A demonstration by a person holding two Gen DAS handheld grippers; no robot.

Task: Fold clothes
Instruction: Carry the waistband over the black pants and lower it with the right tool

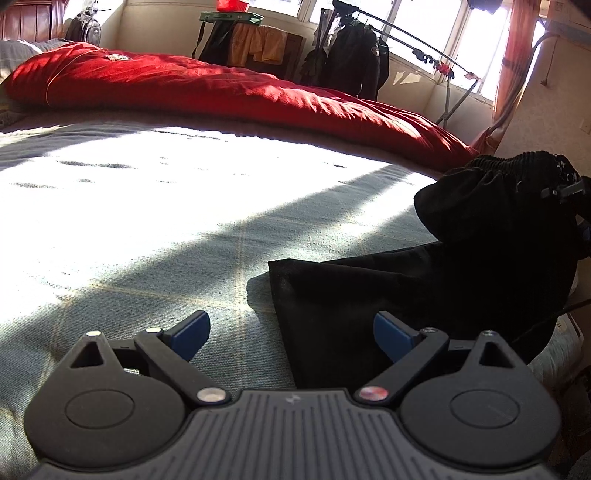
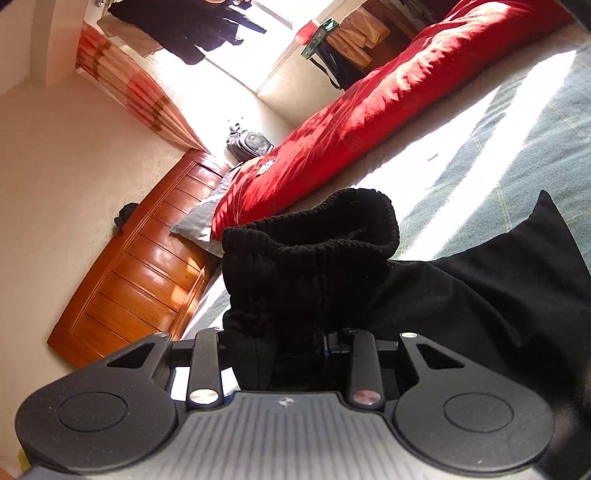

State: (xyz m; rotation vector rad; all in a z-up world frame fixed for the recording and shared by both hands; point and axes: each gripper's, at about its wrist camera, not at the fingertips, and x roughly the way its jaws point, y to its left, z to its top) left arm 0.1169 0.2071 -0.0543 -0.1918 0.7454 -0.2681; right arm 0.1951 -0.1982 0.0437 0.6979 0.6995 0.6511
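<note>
Black trousers [image 1: 424, 280] with a ribbed elastic waistband [image 2: 314, 236] lie on the grey-green bed cover [image 1: 147, 229]. My right gripper [image 2: 291, 343] is shut on the bunched cloth just under the waistband and holds that end up off the bed; the view is rolled sideways. The same gripper shows at the right edge of the left wrist view [image 1: 565, 192], at the raised waistband. A flat leg end [image 1: 332, 295] rests on the cover. My left gripper [image 1: 291, 336] hovers low over the leg's corner, open, its blue pads [image 1: 192, 332] wide apart with nothing between them.
A red duvet [image 1: 229, 92] runs along the far side of the bed. A wooden headboard [image 2: 144, 269] and grey pillow [image 2: 199, 221] stand at the bed's head. Beyond are a clothes rack with dark jackets [image 1: 358, 55], a backpack [image 1: 85, 26] and bright windows.
</note>
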